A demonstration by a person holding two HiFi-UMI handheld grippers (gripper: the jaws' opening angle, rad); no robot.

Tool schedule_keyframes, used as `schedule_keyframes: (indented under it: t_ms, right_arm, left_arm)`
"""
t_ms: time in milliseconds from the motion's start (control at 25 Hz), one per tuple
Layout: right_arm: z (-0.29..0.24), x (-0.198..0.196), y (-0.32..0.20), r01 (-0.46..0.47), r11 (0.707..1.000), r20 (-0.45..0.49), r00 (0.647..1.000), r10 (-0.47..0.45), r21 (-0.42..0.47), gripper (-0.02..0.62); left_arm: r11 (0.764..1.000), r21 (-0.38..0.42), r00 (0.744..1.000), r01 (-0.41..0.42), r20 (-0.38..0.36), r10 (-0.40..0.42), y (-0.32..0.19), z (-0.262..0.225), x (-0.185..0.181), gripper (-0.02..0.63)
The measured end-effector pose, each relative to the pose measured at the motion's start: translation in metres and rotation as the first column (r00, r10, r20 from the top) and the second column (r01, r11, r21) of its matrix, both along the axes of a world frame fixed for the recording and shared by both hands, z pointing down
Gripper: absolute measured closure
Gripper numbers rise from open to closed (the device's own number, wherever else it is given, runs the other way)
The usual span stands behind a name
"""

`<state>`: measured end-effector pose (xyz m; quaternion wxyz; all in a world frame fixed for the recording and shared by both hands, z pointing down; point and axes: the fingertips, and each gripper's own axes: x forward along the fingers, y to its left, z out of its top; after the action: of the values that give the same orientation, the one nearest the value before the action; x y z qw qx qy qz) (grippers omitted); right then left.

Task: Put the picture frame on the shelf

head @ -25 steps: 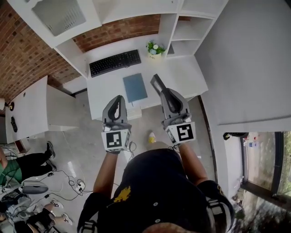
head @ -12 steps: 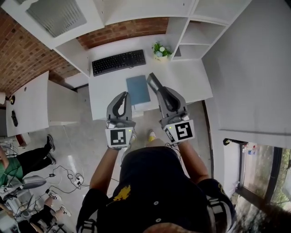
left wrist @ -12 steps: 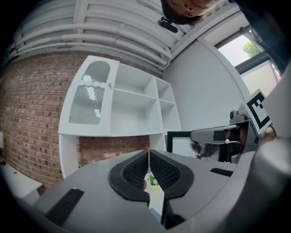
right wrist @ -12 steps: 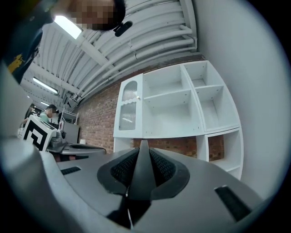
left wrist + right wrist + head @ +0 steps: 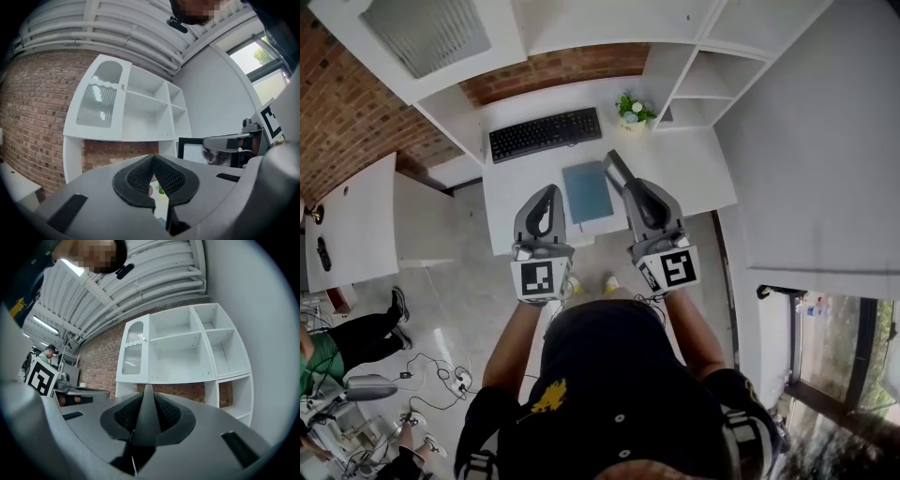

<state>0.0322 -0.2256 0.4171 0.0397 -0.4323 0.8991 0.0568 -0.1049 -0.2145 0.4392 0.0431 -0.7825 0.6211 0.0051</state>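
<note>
Right gripper (image 5: 630,190) clamped on thin black-edged picture frame (image 5: 615,169), held edge-on over white desk (image 5: 694,164), facing white open shelf unit (image 5: 187,352). Left gripper (image 5: 546,195) alongside, jaws together, nothing between them.

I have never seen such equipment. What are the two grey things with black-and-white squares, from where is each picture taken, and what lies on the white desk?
There is no robot here. A person holds one grasping tool in each hand, and the squares are markers that belong to the tools. The head view comes from a camera on the person's head, looking down. The other two views come from a camera riding on each tool, looking along its jaws.

The left hand-held gripper has its jaws together on nothing. The right hand-held gripper is shut on the picture frame, which its own view shows edge-on as a thin dark strip.

On the desk lie a black keyboard, a flat blue book and a small pot of flowers. The white shelf stands above it.
</note>
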Motion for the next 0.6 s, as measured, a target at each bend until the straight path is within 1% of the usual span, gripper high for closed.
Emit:
schedule_keyframes:
  t_ms: [80,160,360,600]
  right_arm:
    - [-0.002,0.000,-0.006,0.003,1.000,-0.003,1.000,-0.003,0.002,0.526]
    - [-0.006,0.001,-0.015,0.011,1.000,-0.012,1.000,-0.010,0.011,0.527]
    - [-0.010,0.003,-0.043,0.004,1.000,-0.040,0.999,-0.003,0.024,0.527]
    - [-0.025,-0.003,-0.073,0.048,0.998,-0.037,0.998,-0.046,0.030,0.526]
  left_arm:
    - [1.000,-0.004,1.000,0.010,0.015,-0.010,-0.005,0.001,-0.008,0.586]
    - [1.000,0.011,1.000,0.015,0.012,-0.015,-0.013,-0.005,-0.012,0.586]
    - [0.999,0.032,1.000,0.013,0.016,-0.014,-0.039,-0.011,-0.015,0.588]
    - [0.999,0.040,1.000,0.005,0.016,-0.005,-0.061,-0.021,-0.013,0.588]
